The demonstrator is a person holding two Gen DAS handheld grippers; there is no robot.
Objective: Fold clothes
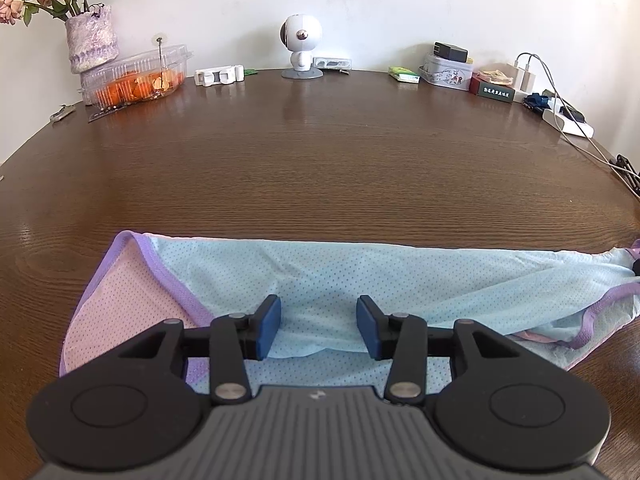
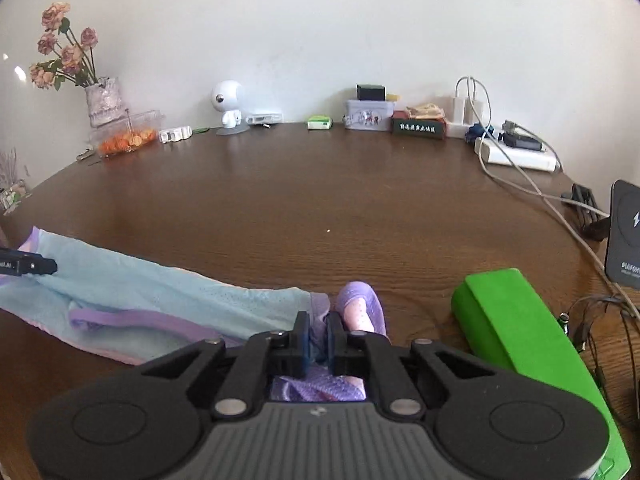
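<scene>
1. Light-blue perforated mesh garment with purple binding and a pink inner face (image 1: 320, 276) lies stretched sideways along the near edge of the dark brown wooden tabletop (image 1: 320, 160); that long, flat lay suits a fold made from its two ends.
2. Its left end is turned back, showing the pink side, likely a fold under way.
3. The left gripper (image 1: 318, 326) hangs over the middle of the cloth with its jaws spread wide and nothing between the blue pads (image 1: 270, 326); it looks placed to pick a new hold.
4. The right gripper (image 2: 318, 340) has its jaws closed tight on the garment's purple-edged right end, probably to keep the fabric taut.
5. A bright green plastic block (image 2: 528, 328) sits just right of that hold, near enough to snag a swung corner.
6. Clutter, such as the white robot figurine (image 1: 298, 46), stands along the far wall, well apart from the work.
</scene>
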